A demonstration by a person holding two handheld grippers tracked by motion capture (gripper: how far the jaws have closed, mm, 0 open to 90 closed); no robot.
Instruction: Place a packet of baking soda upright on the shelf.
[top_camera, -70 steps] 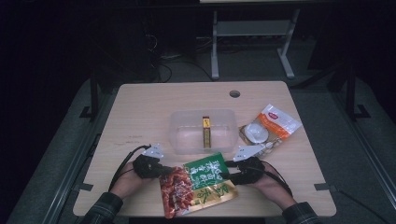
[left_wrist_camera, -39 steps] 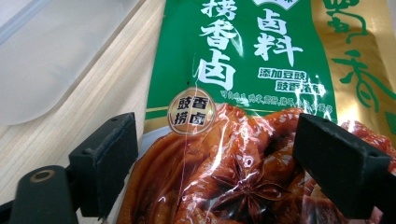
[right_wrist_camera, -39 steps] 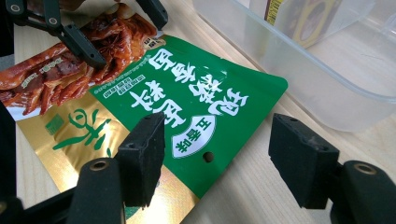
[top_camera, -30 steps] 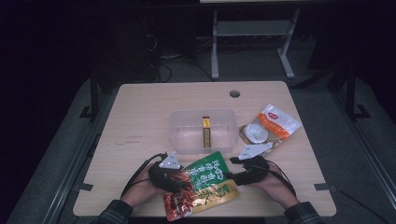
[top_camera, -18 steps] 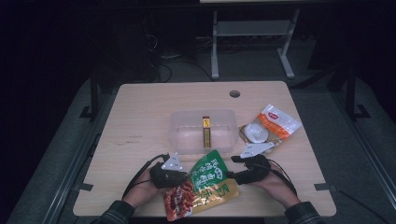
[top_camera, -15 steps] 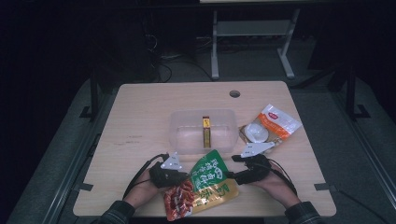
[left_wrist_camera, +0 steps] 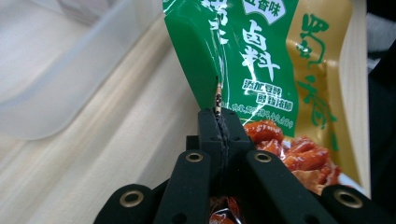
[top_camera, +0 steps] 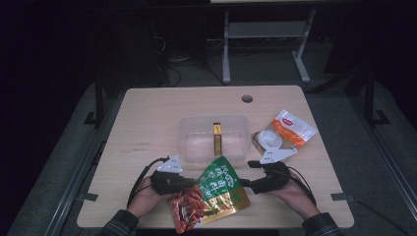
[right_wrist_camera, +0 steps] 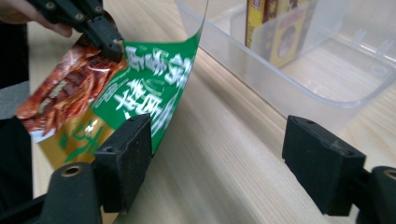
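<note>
A green, gold and red snack packet (top_camera: 216, 194) lies at the table's near edge between my two grippers. My left gripper (top_camera: 189, 184) is shut on the packet's left edge. In the left gripper view the left gripper (left_wrist_camera: 219, 119) has just closed its jaws, which pinch the seam of the packet (left_wrist_camera: 261, 60). My right gripper (top_camera: 244, 183) is at the packet's right side. In the right gripper view the right gripper (right_wrist_camera: 217, 144) is open and has just been opening. Bare table lies between its pads, and the curled packet (right_wrist_camera: 140, 88) is beside its left jaw.
A clear plastic box (top_camera: 196, 147) stands just beyond the packet, holding a small yellow carton (top_camera: 217, 137). An orange and white packet (top_camera: 295, 129) and a white round item (top_camera: 270, 138) lie to its right. A cable hole (top_camera: 247, 99) is at the far edge.
My left gripper moved right to the packet and shut on its left edge. The packet's left side has lifted and curled a little. The right hand has stayed in place.
</note>
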